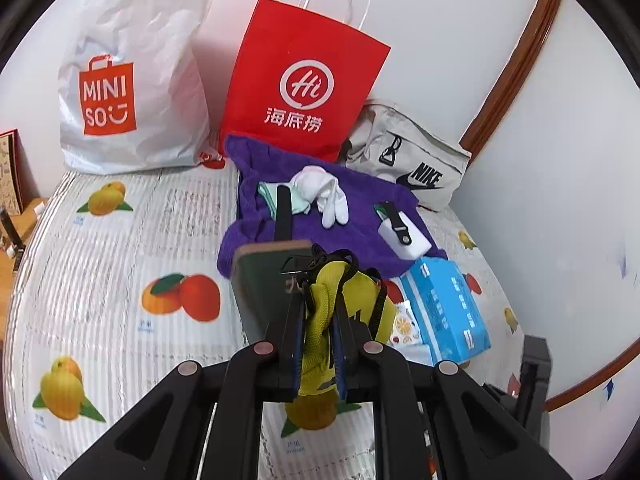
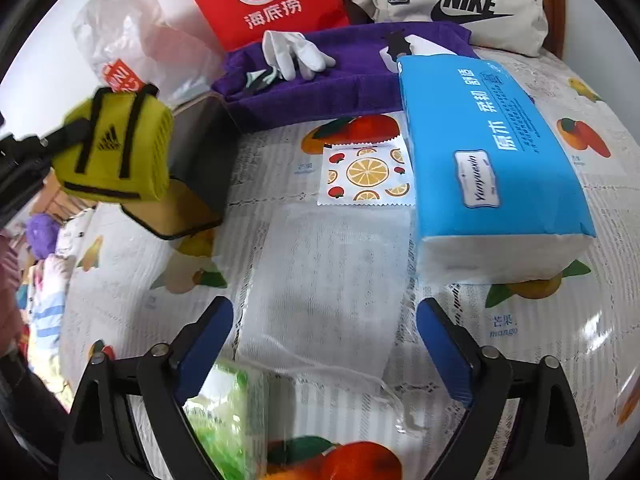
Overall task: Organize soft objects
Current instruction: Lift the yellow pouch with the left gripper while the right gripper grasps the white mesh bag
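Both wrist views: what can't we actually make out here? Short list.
- Green packet, right wrist view: blurred and partly behind the open right gripper's finger; label unreadable.
- MINISO bag, right wrist view: logo partly covered by the yellow pouch.
- Yellow pouch, left wrist view: the left gripper pinching it hides its middle.
- Red bag and Nike bag: contents not visible in either view.

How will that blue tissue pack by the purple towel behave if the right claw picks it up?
The blue tissue pack is probably light for its bulk, since white tissue shows at its open end. Its glossy plastic wrap may slip between the pads. It looks wider than the open right claw, so gripping a narrow edge would likely squash it.
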The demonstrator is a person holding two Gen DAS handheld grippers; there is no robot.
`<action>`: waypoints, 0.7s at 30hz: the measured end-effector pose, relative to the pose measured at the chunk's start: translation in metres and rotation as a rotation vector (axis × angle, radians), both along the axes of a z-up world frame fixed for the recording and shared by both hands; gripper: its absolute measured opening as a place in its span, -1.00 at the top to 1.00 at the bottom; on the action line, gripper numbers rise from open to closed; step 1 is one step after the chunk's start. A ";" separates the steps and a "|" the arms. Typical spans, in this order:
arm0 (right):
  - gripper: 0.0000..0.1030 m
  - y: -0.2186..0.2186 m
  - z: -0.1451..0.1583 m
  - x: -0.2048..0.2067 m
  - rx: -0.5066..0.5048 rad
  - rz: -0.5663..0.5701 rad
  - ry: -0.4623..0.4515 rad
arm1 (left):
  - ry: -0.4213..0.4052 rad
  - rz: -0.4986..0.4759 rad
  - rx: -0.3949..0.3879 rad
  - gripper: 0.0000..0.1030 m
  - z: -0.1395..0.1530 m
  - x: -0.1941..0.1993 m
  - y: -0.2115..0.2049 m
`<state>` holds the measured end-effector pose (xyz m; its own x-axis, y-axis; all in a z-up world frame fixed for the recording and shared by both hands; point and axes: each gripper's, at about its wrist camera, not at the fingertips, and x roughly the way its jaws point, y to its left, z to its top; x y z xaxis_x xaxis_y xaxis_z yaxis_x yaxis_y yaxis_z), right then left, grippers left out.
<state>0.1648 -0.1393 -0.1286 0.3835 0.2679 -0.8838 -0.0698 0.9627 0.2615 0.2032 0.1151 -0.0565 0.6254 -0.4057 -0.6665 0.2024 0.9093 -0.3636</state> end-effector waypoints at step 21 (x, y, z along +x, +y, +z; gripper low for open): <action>0.49 0.009 0.002 -0.009 -0.217 -0.032 -0.084 | 0.016 -0.025 0.018 0.76 -0.001 0.055 -0.010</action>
